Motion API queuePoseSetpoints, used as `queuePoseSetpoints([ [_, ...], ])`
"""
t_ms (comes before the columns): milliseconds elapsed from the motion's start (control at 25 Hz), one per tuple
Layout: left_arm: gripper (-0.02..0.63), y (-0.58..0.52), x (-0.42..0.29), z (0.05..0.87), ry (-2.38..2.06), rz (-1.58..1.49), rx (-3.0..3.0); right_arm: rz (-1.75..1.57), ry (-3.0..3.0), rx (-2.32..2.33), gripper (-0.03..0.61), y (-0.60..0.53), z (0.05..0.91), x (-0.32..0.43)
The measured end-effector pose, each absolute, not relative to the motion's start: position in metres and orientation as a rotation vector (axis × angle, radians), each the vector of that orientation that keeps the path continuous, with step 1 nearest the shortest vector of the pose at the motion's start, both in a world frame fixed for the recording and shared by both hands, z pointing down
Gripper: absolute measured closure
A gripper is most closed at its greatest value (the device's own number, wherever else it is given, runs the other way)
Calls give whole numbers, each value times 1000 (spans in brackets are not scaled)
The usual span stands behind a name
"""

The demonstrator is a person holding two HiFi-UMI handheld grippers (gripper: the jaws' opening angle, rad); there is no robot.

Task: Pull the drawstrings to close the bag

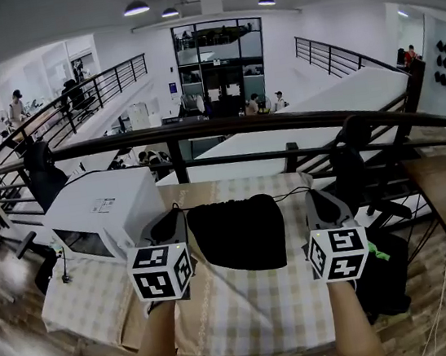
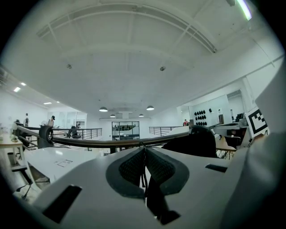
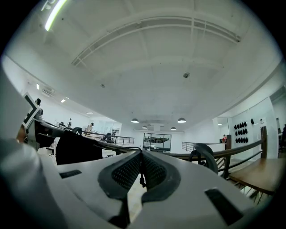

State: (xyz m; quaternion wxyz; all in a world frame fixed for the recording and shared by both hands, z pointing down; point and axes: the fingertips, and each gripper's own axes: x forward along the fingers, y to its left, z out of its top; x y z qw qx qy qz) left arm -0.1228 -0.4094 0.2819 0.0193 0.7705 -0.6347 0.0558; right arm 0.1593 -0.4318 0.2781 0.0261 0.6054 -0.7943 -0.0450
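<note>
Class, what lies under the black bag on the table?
The black bag rests on a checked tablecloth, which shows around it. The patch directly beneath is covered by the bag.

1. Open-plan office on a mezzanine: a dark railing crosses the far side.
2. Pendant lamps overhead; glass-fronted room far centre.
3. People stand far left.

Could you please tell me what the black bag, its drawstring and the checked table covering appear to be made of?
The bag looks like soft, matte black fabric: limp, no shine. The drawstring seems thin black cord, knotted. The table covering looks like pale checked cloth, draping at the edge; the fibre is unclear.
</note>
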Motion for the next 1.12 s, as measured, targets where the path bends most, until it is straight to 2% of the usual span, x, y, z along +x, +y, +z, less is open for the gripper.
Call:
queuePoseSetpoints([
  [1120, 583, -406, -146, 324, -1994, 176, 2234, 95, -2325, 2091, 555, -427, 311, 219],
])
